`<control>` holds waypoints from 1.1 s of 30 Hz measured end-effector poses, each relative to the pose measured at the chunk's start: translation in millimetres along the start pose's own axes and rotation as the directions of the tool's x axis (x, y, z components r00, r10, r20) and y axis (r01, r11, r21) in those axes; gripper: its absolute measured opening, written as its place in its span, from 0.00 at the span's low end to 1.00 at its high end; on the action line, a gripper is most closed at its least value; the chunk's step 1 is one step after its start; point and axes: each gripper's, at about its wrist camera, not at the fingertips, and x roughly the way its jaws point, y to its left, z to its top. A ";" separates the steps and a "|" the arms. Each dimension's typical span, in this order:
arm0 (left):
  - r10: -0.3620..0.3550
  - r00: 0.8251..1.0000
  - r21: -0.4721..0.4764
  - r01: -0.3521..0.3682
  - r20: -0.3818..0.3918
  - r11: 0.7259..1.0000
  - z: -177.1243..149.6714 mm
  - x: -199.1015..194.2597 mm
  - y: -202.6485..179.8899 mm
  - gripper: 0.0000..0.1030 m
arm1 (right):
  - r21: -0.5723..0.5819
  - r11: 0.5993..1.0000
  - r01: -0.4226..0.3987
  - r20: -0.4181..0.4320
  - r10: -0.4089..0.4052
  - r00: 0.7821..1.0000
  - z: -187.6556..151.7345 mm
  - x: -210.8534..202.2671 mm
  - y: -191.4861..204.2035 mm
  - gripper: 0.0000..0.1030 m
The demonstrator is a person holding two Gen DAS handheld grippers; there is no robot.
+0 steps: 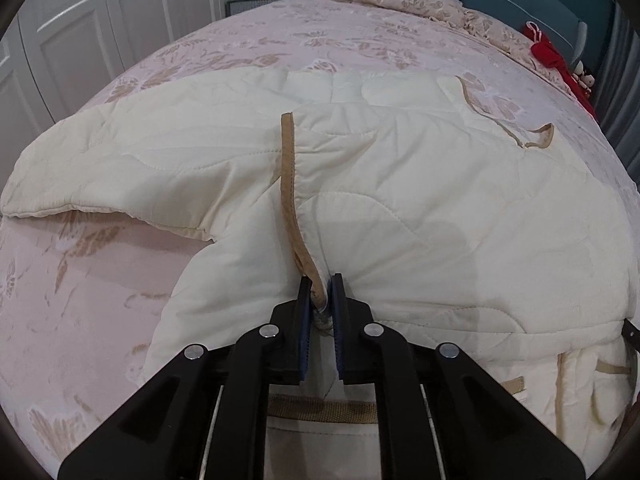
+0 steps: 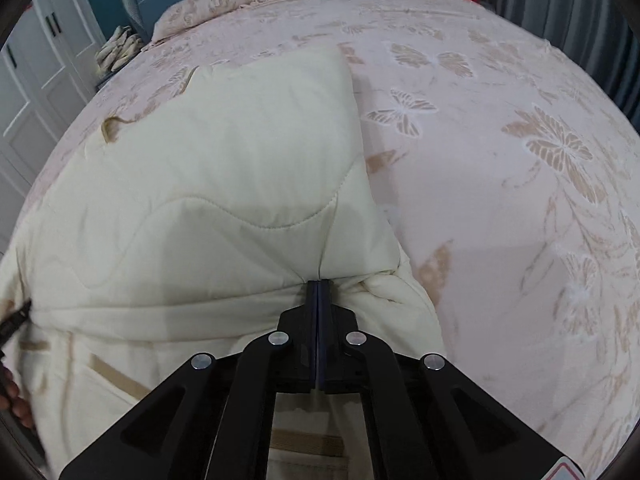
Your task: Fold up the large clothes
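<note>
Both claws – left claw [image 1: 320, 280], right claw [image 2: 319, 282] – pinching quilted coat [image 1: 400, 200] edge

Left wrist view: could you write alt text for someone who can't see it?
The left hand-held gripper is clamped on the tan-trimmed edge of a cream quilted garment spread on a pink floral bedspread. A pillow and something red lie at the far end.
</note>
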 end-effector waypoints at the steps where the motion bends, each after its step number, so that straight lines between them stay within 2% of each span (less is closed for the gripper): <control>1: -0.003 1.000 0.004 0.003 0.018 1.000 -1.6 1.0 0.0 0.10 | -0.005 1.000 0.006 0.006 -0.006 1.000 -1.3 0.8 0.1 0.00; 5: -0.003 0.997 0.011 0.002 0.077 1.000 -9.8 3.5 -0.2 0.10 | -0.011 1.000 0.021 0.034 -0.021 0.999 -5.4 4.4 0.2 0.00; 11: 0.050 0.992 0.047 -0.056 0.115 0.997 -12.3 5.7 -10.7 0.11 | -0.056 0.994 0.095 0.097 -0.089 0.991 -11.7 4.9 12.0 0.00; 15: 0.049 0.991 0.045 -0.055 0.123 0.997 -12.7 5.4 -10.0 0.12 | -0.025 0.998 0.052 0.104 -0.049 0.993 -11.8 3.6 4.7 0.00; 17: 0.021 0.993 0.025 -0.024 0.118 0.999 -10.7 2.6 -5.0 0.14 | -0.014 0.999 0.035 0.102 -0.033 0.994 -11.6 1.7 2.4 0.00; 18: 0.001 0.994 0.012 -0.002 0.111 1.000 -9.8 0.5 -0.9 0.19 | -0.009 0.999 0.036 0.092 -0.035 0.995 -10.2 -0.2 1.8 0.00; 19: -0.033 0.995 -0.017 0.034 0.096 0.999 -6.6 -4.6 6.9 0.31 | -0.009 0.999 0.050 0.083 -0.050 0.995 -10.0 -3.8 4.0 0.00; 20: -0.072 0.994 -0.063 0.077 0.081 0.995 -3.7 -12.7 19.3 0.42 | -0.015 0.995 0.099 0.069 -0.098 0.993 -9.4 -13.5 8.9 0.03; 21: -0.107 0.991 -0.138 0.118 0.084 0.983 -1.8 -27.0 39.3 0.67 | -0.023 0.990 0.136 0.073 -0.134 0.988 -12.0 -26.7 15.8 0.12; 22: -0.120 0.987 -0.191 0.139 0.106 0.972 -2.0 -37.9 54.3 0.83 | -0.030 0.990 0.138 0.084 -0.135 0.987 -15.5 -35.5 20.8 0.15; 24: -0.150 0.974 -0.307 0.197 0.172 0.931 -1.3 -61.7 101.7 0.88 | -0.052 0.994 0.097 0.115 -0.090 0.989 -32.9 -63.8 35.3 0.34; 26: -0.147 0.973 -0.384 0.206 0.179 0.900 3.7 -67.8 144.4 0.92 | -0.085 0.994 0.067 0.122 -0.056 0.991 -56.0 -86.5 52.1 0.43; 29: -0.090 0.982 -0.545 0.166 0.163 0.822 12.5 -62.0 232.8 0.91 | -0.131 0.991 0.034 0.089 -0.023 0.996 -88.3 -101.8 73.8 0.48; 33: 0.042 0.992 -0.670 0.050 0.120 0.740 19.7 -48.3 324.2 0.91 | -0.166 0.986 -0.008 0.023 0.012 1.000 -117.9 -109.7 99.2 0.49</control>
